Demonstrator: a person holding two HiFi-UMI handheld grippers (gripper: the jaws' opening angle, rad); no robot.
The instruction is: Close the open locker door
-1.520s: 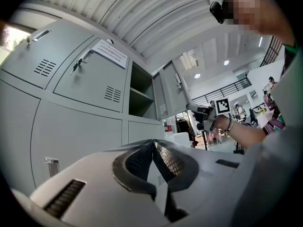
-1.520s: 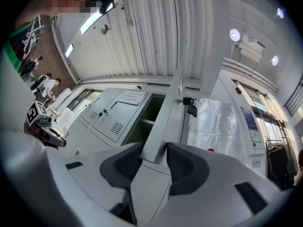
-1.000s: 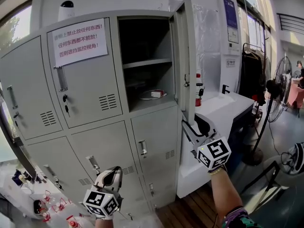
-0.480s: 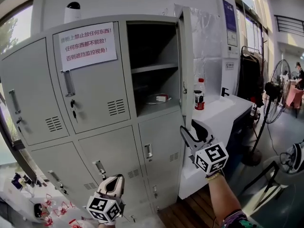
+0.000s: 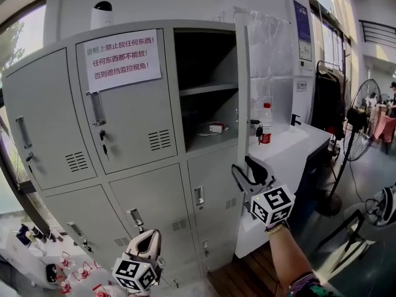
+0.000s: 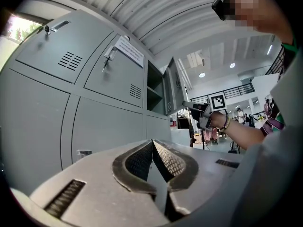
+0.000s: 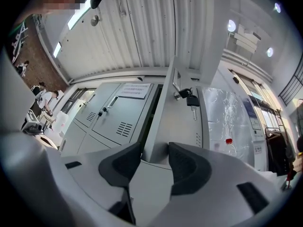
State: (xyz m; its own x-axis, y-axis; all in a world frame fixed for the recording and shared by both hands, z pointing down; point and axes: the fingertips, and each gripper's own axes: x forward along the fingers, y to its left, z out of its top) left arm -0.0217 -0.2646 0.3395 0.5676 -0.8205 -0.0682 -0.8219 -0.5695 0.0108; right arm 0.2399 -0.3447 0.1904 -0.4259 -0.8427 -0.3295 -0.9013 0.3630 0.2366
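The grey locker bank has one upper door (image 5: 243, 91) swung out, and the head view shows it edge-on beside its dark open compartment (image 5: 204, 85). My right gripper (image 5: 242, 167) is held below that door's lower corner, apart from it. It is open, and its jaws have just opened a little further with nothing gripped. In the right gripper view the door (image 7: 182, 122) with its hanging padlock (image 7: 191, 100) rises beyond the open right gripper (image 7: 155, 148). My left gripper (image 5: 148, 237) is low in front of the bottom lockers. The left gripper (image 6: 152, 143) is shut and empty.
A paper notice (image 5: 121, 55) is taped to the neighbouring door. A small white and red item (image 5: 215, 129) lies on the compartment's floor. Right of the lockers stands a white counter (image 5: 291, 144) with a red-capped bottle (image 5: 265, 124). A floor fan (image 5: 359, 119) stands further right.
The lockers have slid right in the head view, and the open door now shows edge-on instead of its inner face. Both grippers have shifted slightly with the person.
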